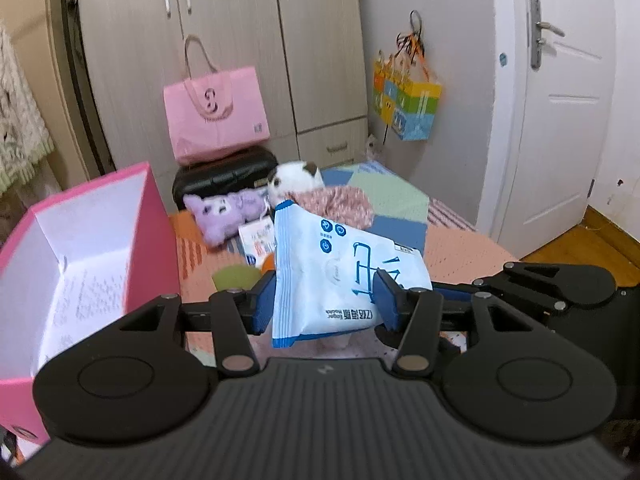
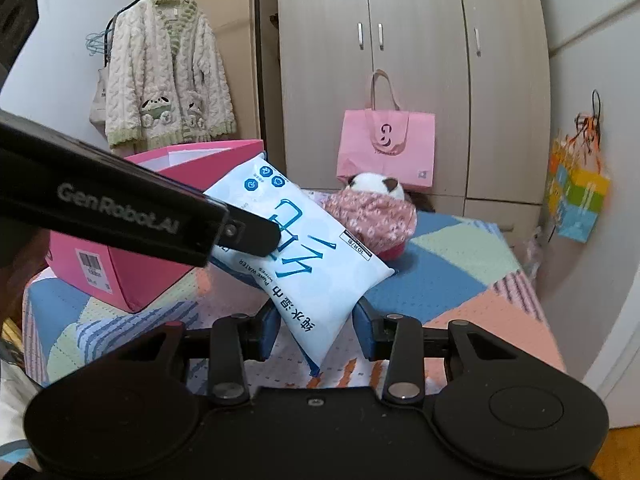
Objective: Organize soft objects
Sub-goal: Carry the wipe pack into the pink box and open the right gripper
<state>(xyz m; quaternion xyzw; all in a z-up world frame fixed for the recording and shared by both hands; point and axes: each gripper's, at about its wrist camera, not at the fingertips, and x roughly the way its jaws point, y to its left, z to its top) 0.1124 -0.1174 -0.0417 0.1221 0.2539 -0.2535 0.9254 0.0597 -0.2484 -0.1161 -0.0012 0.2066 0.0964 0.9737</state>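
Observation:
My left gripper [image 1: 325,300] is shut on a white and blue pack of wet wipes [image 1: 336,268] and holds it above the bed. In the right wrist view the same pack [image 2: 304,252] lies between my right gripper's [image 2: 316,324] blue pads [image 2: 266,330], which stand on either side of its lower end; the left gripper's black body [image 2: 120,208] grips its upper part. An open pink box [image 1: 80,248] stands to the left. A purple plush [image 1: 224,212] and a white plush in floral cloth [image 1: 320,192] lie beyond.
The bed has a patchwork cover [image 2: 460,272]. A small printed packet [image 1: 258,242] and a green round thing [image 1: 236,278] lie on it. A pink tote bag [image 1: 216,116] sits on a black case [image 1: 224,172] before the wardrobe [image 1: 240,40]. A white door [image 1: 560,100] is at right.

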